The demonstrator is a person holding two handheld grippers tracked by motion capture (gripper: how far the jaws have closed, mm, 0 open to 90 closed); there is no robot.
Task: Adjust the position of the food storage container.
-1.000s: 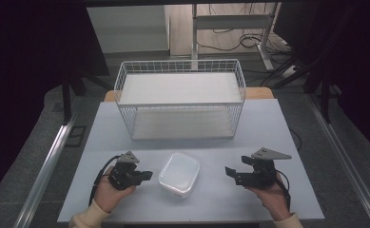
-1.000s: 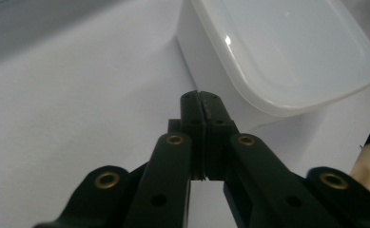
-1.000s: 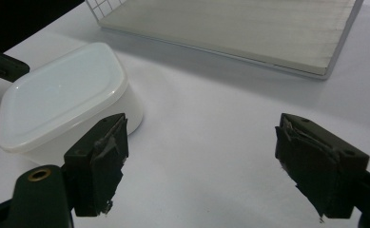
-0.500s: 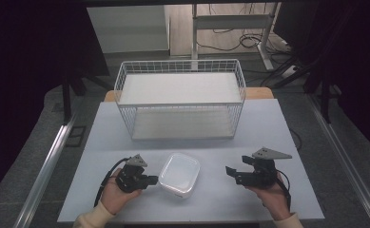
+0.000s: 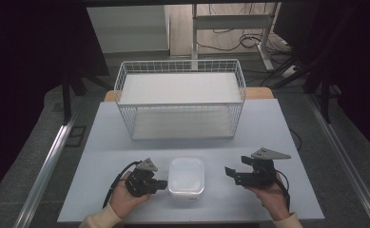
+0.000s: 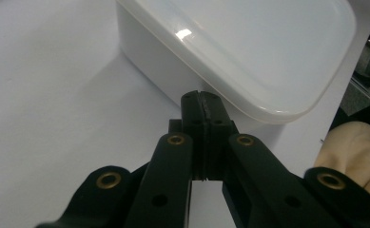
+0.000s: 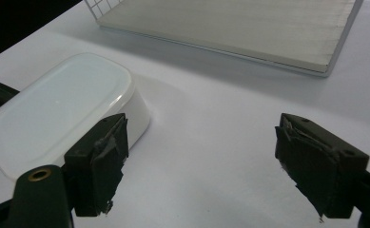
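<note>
Here your left claw [image 6: 203, 102], jaws together, nears the lidded white container [image 5: 186, 177]; your right claw [image 7: 201, 166] gapes over the pale desk [image 5: 292, 123].

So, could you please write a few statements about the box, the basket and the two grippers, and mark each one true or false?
1. The left gripper has its jaws shut, with nothing between them. True.
2. The right gripper is clamped on the box. False: its jaws stand wide open and apart from the box, with bare table between them.
3. The box has its lid on. True.
4. The box sits inside the basket. False: it sits on the table in front of the basket, between the two grippers.
5. The left gripper's tips point at the side of the box, just under the lid's rim. True.
</note>
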